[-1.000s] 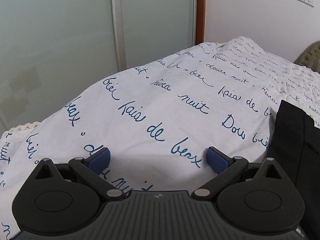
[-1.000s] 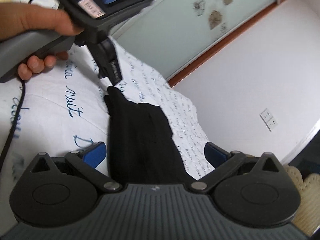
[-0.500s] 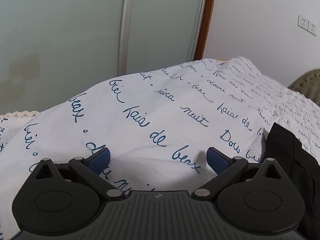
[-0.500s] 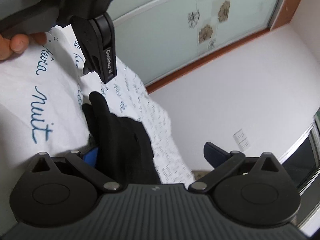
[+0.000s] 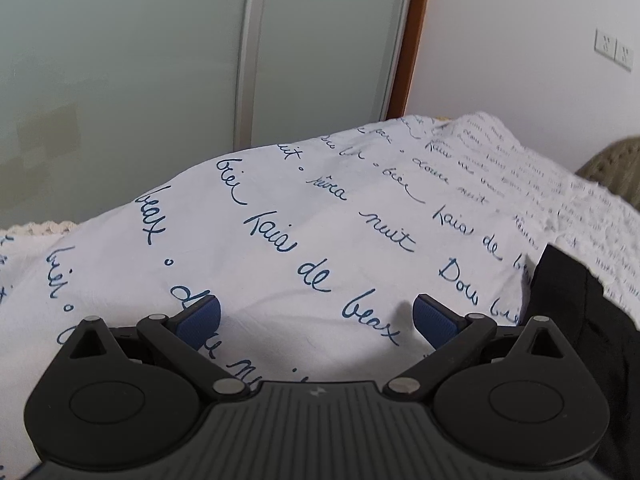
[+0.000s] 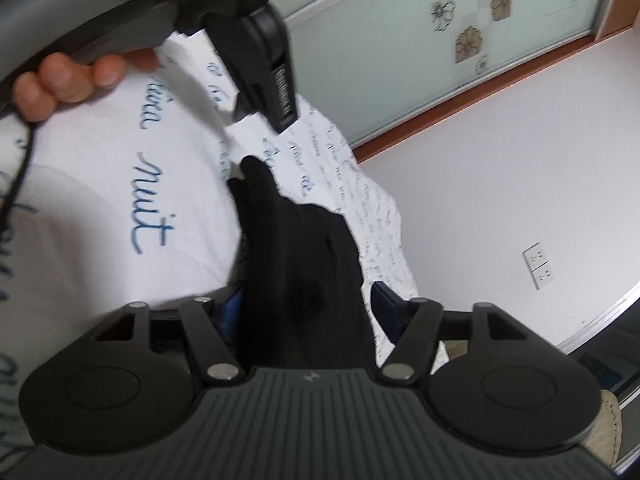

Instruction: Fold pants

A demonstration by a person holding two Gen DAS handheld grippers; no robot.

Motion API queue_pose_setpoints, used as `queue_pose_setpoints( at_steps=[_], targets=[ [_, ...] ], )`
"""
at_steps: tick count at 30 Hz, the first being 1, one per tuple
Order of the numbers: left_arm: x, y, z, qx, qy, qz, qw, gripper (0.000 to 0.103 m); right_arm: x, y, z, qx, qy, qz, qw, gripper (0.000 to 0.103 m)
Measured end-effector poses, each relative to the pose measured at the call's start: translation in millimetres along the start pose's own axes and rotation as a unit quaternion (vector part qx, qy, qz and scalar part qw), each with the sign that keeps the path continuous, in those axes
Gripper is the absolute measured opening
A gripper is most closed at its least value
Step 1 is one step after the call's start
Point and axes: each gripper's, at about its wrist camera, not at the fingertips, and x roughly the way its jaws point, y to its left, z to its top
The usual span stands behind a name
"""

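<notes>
since a second ago the right gripper (image 6: 306,304) has been narrowing its jaws around the black pants (image 6: 296,264), a bunched fold now between the pads, though firm pressing is unclear. the pants lie on the white bedspread (image 5: 280,248), at its right side. the left gripper (image 5: 316,314) hovers over the bedspread, jaws wide apart, empty.

The right gripper (image 6: 306,312) has just been closing its jaws around the black pants (image 6: 296,264), whose bunched fabric now fills the gap between them. In the left wrist view, the pants (image 5: 580,320) sit lower and show less.
</notes>
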Motion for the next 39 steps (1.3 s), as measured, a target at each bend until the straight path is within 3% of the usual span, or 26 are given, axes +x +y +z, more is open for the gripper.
queue_pose_setpoints(
  at_steps=[3, 5, 7, 9, 12, 14, 18, 22, 25, 29, 33, 39],
  targets=[
    [1, -1, 0, 0.003, 0.002, 0.001, 1.0000, 0.103, 11, -3, 3, 0.010, -0.010, -0.012, 1.000, 0.077],
    [1, -1, 1, 0.003, 0.002, 0.002, 1.0000, 0.103, 15, -4, -2, 0.011, -0.013, 0.004, 1.000, 0.065],
    [1, -1, 0, 0.003, 0.002, 0.001, 1.0000, 0.103, 17, 0, -1, 0.002, -0.012, 0.025, 1.000, 0.034],
    [1, 0, 1, -0.002, 0.002, -0.004, 1.0000, 0.103, 14, 8, -2, -0.009, -0.011, 0.040, 0.999, 0.013],
    [-1, 8, 1, -0.024, 0.001, -0.039, 0.9989, 0.103, 13, -1, -4, 0.043, -0.012, 0.055, 0.997, 0.009],
    [-4, 11, 3, -0.033, 0.006, -0.066, 0.9973, 0.103, 13, -25, -8, 0.134, -0.010, 0.092, 0.987, 0.008],
    [-11, 4, 15, -0.009, 0.042, -0.139, 0.9894, 0.103, 13, -72, -25, 0.286, -0.009, 0.154, 0.946, 0.007],
    [-2, -6, 30, -0.059, 0.120, -0.229, 0.9641, 0.103, 7, -95, -39, 0.353, -0.021, 0.185, 0.917, 0.007],
    [18, -13, 30, -0.108, 0.193, -0.267, 0.9380, 0.103, 2, -101, -46, 0.368, -0.028, 0.189, 0.910, 0.007],
    [26, -12, 33, -0.151, 0.219, -0.280, 0.9224, 0.103, -3, -102, -47, 0.361, -0.031, 0.191, 0.912, 0.007],
    [39, -4, 32, -0.207, 0.258, -0.314, 0.8898, 0.103, 0, -103, -47, 0.362, -0.034, 0.192, 0.912, 0.007],
    [53, -25, 27, -0.265, 0.292, -0.371, 0.8406, 0.103, -1, -109, -49, 0.378, -0.038, 0.189, 0.905, 0.007]
  ],
)
